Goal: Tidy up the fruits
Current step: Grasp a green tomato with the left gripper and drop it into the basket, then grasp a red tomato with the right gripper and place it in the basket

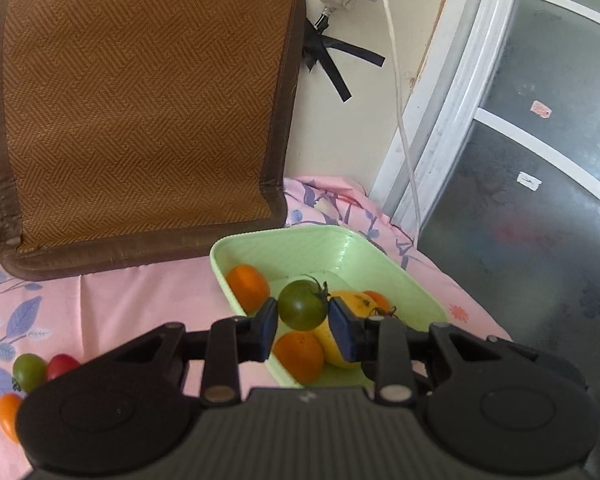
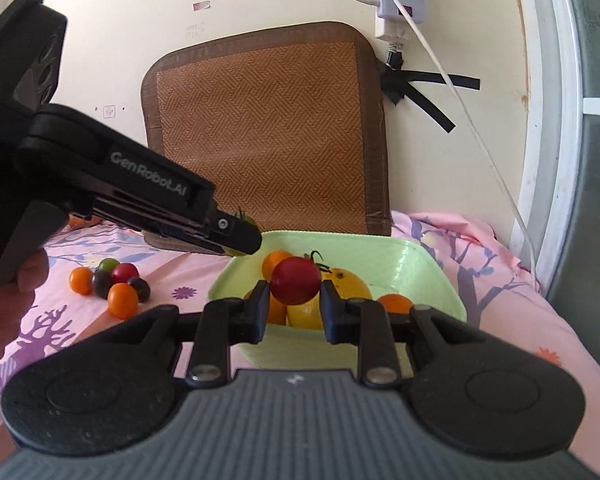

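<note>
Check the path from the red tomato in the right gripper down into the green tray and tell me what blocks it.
Nothing visible blocks it. The right gripper holds the red tomato over the green tray, whose far half is bare. The left gripper, holding a green tomato, hovers at the tray's left rim, off to the side.

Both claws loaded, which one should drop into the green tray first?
Probably right. The right claw holds the red tomato over the green tray; the left claw, with the green tomato, looks back by the near rim.
</note>
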A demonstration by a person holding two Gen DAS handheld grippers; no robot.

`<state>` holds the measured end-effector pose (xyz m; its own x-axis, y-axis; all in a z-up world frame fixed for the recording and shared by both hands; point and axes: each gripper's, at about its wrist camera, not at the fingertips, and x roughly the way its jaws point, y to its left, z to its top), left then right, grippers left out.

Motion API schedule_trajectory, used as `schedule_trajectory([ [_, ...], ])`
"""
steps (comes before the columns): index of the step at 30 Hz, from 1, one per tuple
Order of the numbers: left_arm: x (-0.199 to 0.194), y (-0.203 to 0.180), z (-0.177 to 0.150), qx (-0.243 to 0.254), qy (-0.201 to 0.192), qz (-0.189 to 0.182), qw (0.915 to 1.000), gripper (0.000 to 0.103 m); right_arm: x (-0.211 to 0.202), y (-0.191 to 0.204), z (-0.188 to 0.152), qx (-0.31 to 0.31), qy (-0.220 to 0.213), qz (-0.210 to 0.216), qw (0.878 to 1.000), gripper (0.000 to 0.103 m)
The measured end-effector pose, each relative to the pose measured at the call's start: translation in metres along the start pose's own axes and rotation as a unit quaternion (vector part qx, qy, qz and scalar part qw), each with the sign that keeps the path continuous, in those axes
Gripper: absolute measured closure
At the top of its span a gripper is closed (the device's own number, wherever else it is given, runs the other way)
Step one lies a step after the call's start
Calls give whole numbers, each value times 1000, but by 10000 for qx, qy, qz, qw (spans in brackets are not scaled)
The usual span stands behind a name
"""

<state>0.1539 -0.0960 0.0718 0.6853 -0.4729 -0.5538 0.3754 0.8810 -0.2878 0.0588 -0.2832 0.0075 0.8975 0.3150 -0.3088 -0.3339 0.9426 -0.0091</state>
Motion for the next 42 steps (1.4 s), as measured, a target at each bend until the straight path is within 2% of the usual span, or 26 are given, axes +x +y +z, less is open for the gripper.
schedule_trajectory([
  [3,16,1,3,-23,128,68,9999,68,-1,1,-2,-40,-50,-2,10000,68],
  [4,19,1,3,-17,144,103,9998,60,-2,0,-2,-40,-110,-13,9999,58],
  [8,9,3,5,-29,-41,177,9998,59,-12,-6,0,131,-417,-105,9990,58],
  [12,-44,26,10,-276,-575,282,9976,59,-23,-11,1,296,-809,-225,9960,59],
  [15,-94,55,6,-448,-1005,713,9914,59,-29,-15,3,497,-1035,-229,9931,63],
  [16,-108,66,2,-492,-1076,898,9889,59,-30,-15,6,587,-1024,-174,9929,68],
  [18,-127,85,-6,-547,-1080,1278,9844,58,-30,-11,13,662,-915,85,9936,68],
  [20,-135,102,-17,-601,-935,1482,9827,58,-28,1,20,580,-761,391,9946,68],
  [24,-125,123,-43,-757,-578,1490,9842,58,-13,40,30,200,-200,1072,9938,67],
  [26,-113,127,-54,-747,-442,1396,9864,53,1,61,27,-43,90,1255,9920,67],
  [31,-86,131,-70,-707,-119,1226,9899,53,32,89,17,-272,685,1536,9854,66],
  [34,-78,132,-74,-648,-68,1284,9896,53,45,96,14,-377,847,1555,9835,66],
  [39,-75,140,-74,-820,-101,1120,9903,55,58,104,10,-458,1018,1613,9806,66],
  [42,-75,141,-76,-840,-158,1058,9907,61,64,106,11,-397,1132,1642,9791,66],
])
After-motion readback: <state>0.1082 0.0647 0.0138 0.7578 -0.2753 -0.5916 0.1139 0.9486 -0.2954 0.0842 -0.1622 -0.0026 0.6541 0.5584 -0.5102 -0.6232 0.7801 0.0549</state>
